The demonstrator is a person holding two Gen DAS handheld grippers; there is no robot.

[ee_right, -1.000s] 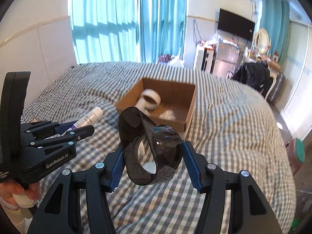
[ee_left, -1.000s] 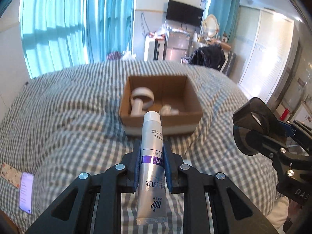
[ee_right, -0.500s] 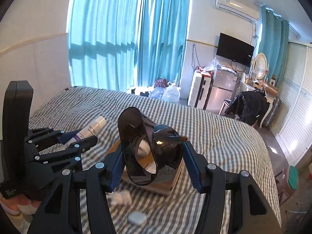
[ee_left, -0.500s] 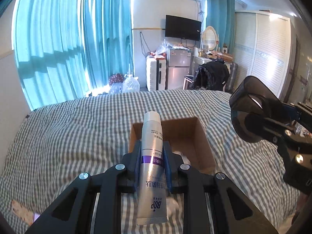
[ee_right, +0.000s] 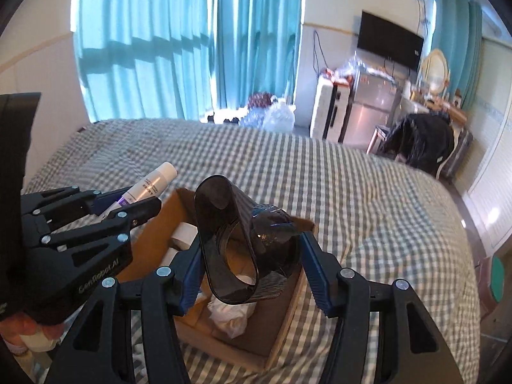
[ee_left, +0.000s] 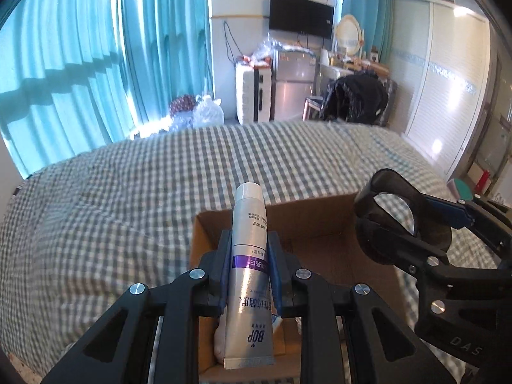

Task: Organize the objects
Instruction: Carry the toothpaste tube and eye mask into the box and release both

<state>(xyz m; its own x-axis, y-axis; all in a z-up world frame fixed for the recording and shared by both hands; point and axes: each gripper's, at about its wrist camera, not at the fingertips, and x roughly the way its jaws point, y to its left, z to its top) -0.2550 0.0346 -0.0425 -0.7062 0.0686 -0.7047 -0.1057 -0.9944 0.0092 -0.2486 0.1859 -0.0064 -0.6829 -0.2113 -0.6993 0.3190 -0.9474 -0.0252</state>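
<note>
My left gripper point(ee_left: 249, 246) is shut on a silver tube point(ee_left: 248, 275) with a purple band, its white cap pointing forward. It hangs over the open cardboard box point(ee_left: 196, 243) on the bed. In the right wrist view my right gripper point(ee_right: 251, 256) is shut on a dark translucent plastic nozzle point(ee_right: 224, 224), also above the box point(ee_right: 281, 326). Inside the box lie a white tape roll point(ee_right: 184, 235) and crumpled white paper point(ee_right: 230, 315). The left gripper point(ee_right: 128, 211) and the tube point(ee_right: 150, 185) show at the left, and the nozzle point(ee_left: 396, 220) shows at the right of the left wrist view.
The box rests on a bed with a grey-and-white checked cover point(ee_left: 128, 198). Teal curtains point(ee_left: 96, 64) hang behind it. Beyond the bed stand a fridge point(ee_left: 294, 83), a chair draped with a black jacket point(ee_left: 355, 99) and a wardrobe point(ee_left: 448, 80). A hand point(ee_right: 32, 329) holds the left gripper.
Both grippers have moved forward across the bed with their objects still held. The box, which lay ahead of them, is now directly under the fingers.
</note>
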